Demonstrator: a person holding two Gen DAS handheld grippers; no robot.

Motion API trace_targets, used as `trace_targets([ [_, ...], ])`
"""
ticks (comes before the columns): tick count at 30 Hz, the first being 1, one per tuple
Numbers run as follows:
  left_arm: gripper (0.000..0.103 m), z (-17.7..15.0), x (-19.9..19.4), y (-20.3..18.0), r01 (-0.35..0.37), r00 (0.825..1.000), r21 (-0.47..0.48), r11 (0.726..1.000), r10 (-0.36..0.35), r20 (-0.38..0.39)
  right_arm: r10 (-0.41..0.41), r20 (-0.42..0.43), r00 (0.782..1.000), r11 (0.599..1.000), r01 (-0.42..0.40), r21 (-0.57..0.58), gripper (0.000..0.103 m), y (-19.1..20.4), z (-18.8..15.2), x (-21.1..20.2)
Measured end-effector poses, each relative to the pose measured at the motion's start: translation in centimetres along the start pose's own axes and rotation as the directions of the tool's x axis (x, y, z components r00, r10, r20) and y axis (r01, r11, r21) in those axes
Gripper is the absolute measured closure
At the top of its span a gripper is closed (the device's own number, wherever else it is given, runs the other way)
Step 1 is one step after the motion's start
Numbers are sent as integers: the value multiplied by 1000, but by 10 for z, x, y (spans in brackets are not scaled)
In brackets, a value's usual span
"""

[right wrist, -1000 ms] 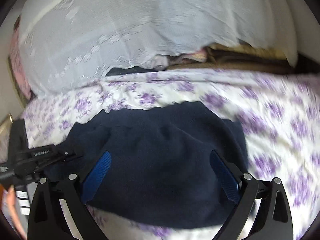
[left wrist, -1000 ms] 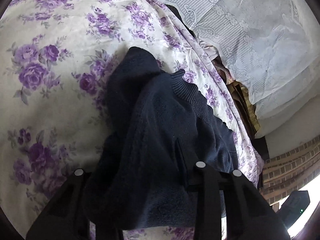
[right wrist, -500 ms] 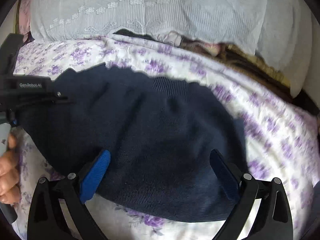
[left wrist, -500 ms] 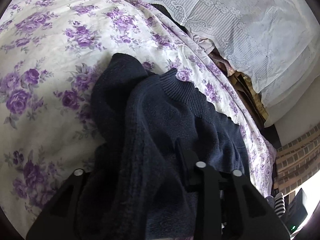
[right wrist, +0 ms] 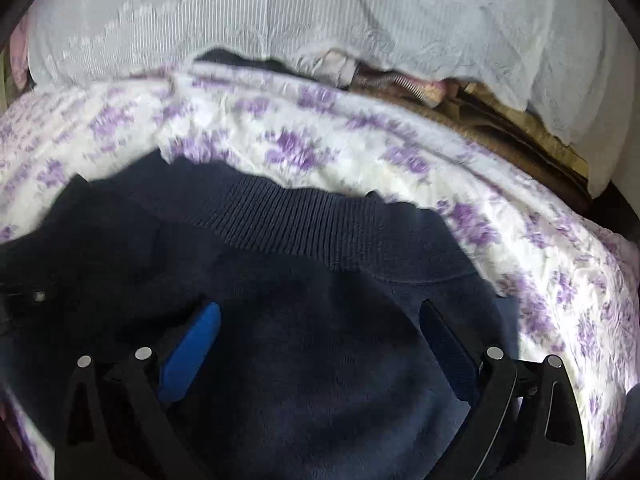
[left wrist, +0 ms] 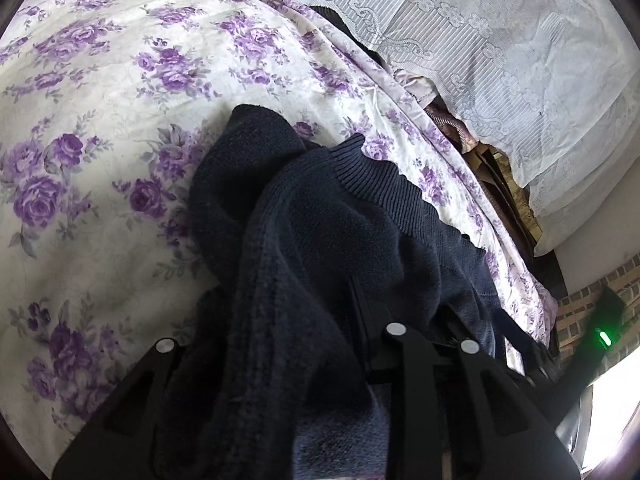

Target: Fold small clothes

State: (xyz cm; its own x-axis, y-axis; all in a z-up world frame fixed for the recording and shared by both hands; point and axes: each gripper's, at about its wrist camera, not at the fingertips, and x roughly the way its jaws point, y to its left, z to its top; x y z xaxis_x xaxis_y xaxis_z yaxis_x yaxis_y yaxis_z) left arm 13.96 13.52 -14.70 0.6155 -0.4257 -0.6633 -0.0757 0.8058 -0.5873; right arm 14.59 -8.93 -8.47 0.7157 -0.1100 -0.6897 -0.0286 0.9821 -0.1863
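Observation:
A small navy knit sweater [left wrist: 344, 240] lies bunched on the floral bedsheet [left wrist: 92, 120]. My left gripper [left wrist: 304, 320] is shut on a thick fold of it; the cloth drapes over the fingers and hides the tips. In the right wrist view the sweater [right wrist: 312, 280] fills the lower frame, ribbed band [right wrist: 288, 216] toward the far side. My right gripper [right wrist: 320, 320] is open, its blue pads [right wrist: 192, 348] spread wide just over the sweater, holding nothing.
A white lace-trimmed cover [left wrist: 500, 40] drapes over a stack of folded textiles [left wrist: 492, 176] past the far edge of the bed. It also shows in the right wrist view [right wrist: 320, 12]. A brick wall [left wrist: 580, 312] is at the right.
My right gripper has moved forward and lower over the sweater, still open. My left gripper stays shut on the fold and has shifted slightly.

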Motion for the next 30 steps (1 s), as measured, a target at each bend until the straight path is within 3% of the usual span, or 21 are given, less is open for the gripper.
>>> trace_targets([
  [2, 75, 0, 0, -2, -7, 1000, 8, 1000, 7, 2, 41, 52, 998, 999, -39, -35, 4, 2, -16, -28],
  [5, 76, -1, -1, -6, -29, 1000, 33, 999, 28, 12, 55, 33, 998, 995, -52, -88, 4, 6, -44, -36],
  [9, 78, -5, -7, -20, -96, 994, 114, 989, 90, 58, 177, -7, 984, 981, -176, 85, 4, -23, -49, -36],
  [14, 79, -6, -10, -27, -134, 989, 152, 979, 122, 88, 210, 77, 975, 961, -221, 168, 4, -37, -55, -56],
  [17, 80, -6, -11, -27, -137, 988, 156, 978, 123, 92, 310, 138, 941, 905, -337, 259, 4, -52, -55, -67],
  [21, 80, -8, -12, -30, -157, 984, 176, 972, 139, 108, 498, 161, 852, 764, -519, 385, 4, -63, -35, -61],
  [24, 81, -10, -13, -35, -177, 980, 197, 964, 154, 127, 593, 186, 784, 660, -605, 446, 3, -59, -22, -58],
  [26, 81, -11, -15, -37, -193, 976, 214, 958, 166, 141, 631, 186, 753, 612, -631, 476, 3, -54, -22, -55],
  [28, 81, -13, -17, -41, -211, 972, 231, 950, 177, 156, 641, 163, 750, 610, -627, 484, 3, -49, -28, -51],
  [30, 81, -14, -18, -44, -225, 968, 246, 943, 187, 169, 634, 128, 763, 622, -601, 501, 3, -51, -33, -42],
])
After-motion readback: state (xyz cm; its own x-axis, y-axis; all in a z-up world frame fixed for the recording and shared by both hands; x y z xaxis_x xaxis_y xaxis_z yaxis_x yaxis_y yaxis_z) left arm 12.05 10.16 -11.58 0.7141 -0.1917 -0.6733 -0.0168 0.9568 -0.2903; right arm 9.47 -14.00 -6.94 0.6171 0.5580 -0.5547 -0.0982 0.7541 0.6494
